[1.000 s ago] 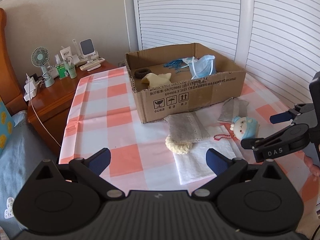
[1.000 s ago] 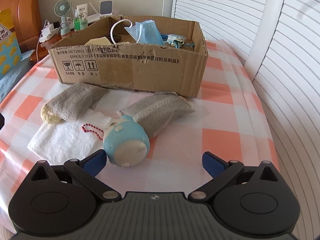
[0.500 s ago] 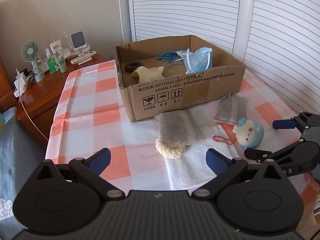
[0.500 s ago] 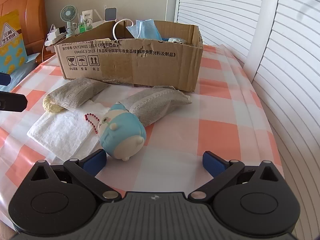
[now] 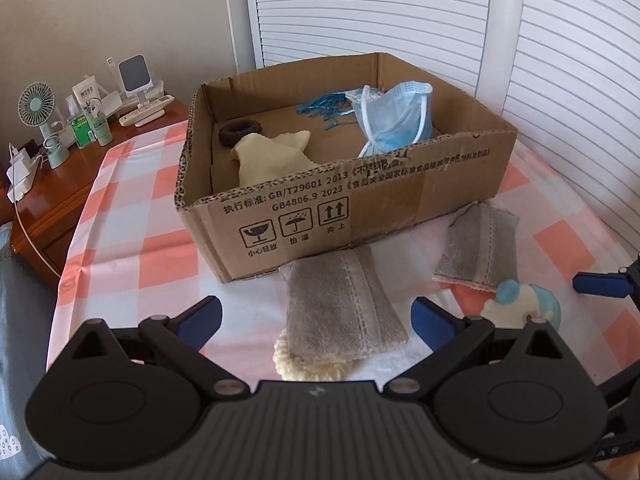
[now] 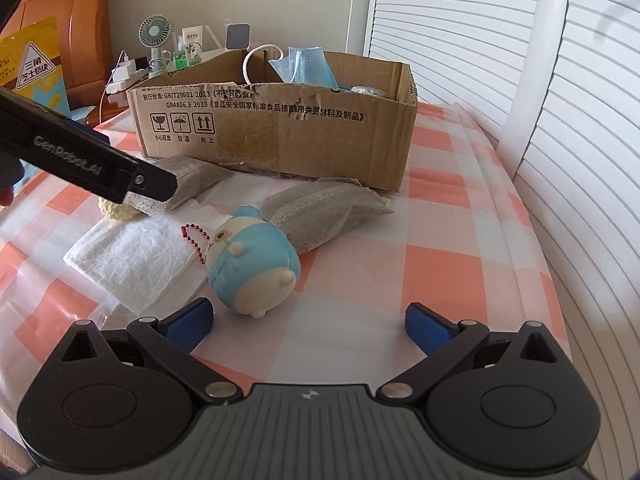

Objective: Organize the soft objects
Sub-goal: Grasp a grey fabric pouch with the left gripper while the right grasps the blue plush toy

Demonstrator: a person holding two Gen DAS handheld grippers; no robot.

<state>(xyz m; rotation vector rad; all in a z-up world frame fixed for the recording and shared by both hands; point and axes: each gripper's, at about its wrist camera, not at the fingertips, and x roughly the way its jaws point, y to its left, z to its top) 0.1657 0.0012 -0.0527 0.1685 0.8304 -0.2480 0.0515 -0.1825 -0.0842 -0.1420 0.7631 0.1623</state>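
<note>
An open cardboard box holds a blue face mask, a yellow cloth, a brown hair tie and blue string. In front lie a grey pouch over a cream knitted round, a second grey pouch, a white towel and a blue plush toy. My left gripper is open, hovering over the first pouch. My right gripper is open, just short of the plush toy, which sits toward its left finger.
The table has a pink and white checked cloth. A wooden nightstand at the left carries a small fan, bottles and chargers. White louvred doors stand behind and to the right. The left gripper's finger crosses the right wrist view.
My left gripper has moved forward and down toward the grey pouch by the box. My right gripper has dropped lower and closer to the plush toy. Both stay open.
</note>
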